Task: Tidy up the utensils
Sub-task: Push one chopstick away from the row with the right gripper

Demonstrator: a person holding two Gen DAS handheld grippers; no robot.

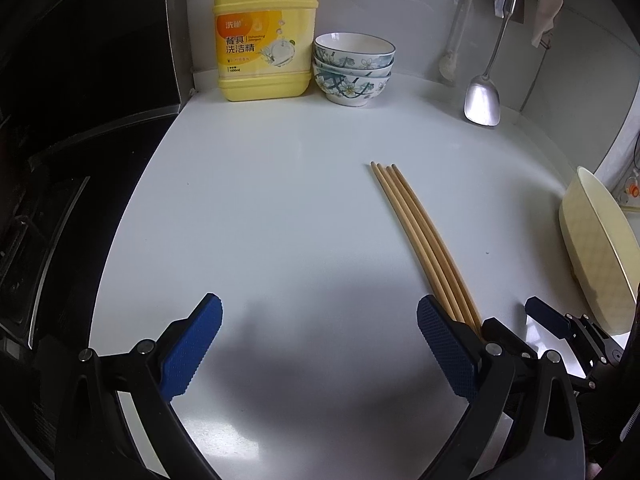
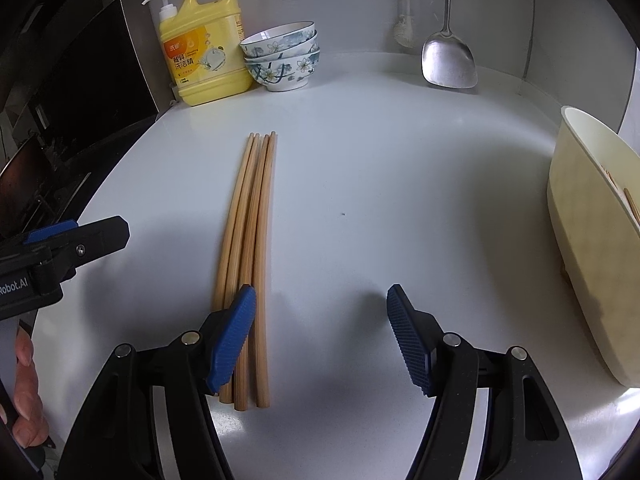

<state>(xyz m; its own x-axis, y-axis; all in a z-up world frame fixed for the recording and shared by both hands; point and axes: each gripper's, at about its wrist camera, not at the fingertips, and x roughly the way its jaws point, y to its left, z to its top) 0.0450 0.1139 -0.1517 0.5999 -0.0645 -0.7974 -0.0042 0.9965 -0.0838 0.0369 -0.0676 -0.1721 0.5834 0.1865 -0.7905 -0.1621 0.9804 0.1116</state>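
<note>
Chopsticks (image 2: 250, 264), four wooden ones side by side, flat on the white surface (image 2: 400, 184); near ends under and just beside the left finger of the right tongs (image 2: 321, 338), far ends pointing away toward the back wall. Right tongs spread wide, pinching nothing, only bare surface in the gap. Left tongs (image 1: 319, 346) likewise spread and empty, the chopsticks just outside their right finger. Wide open room ahead of both tongs and between the chopsticks and the cream tub (image 2: 592, 248), which stands at the surface's edge right of the right tongs. Far ahead against the wall: yellow soap jug (image 1: 264, 36), a stack of flowered bowls (image 1: 354, 68) touching it, a steel spatula (image 1: 482, 100) hanging down. Left of the left tongs, the surface ending at a dark stove (image 1: 60, 200). A hand (image 2: 26, 392) at the lower left edge of the right view, on the left tongs' handle.
</note>
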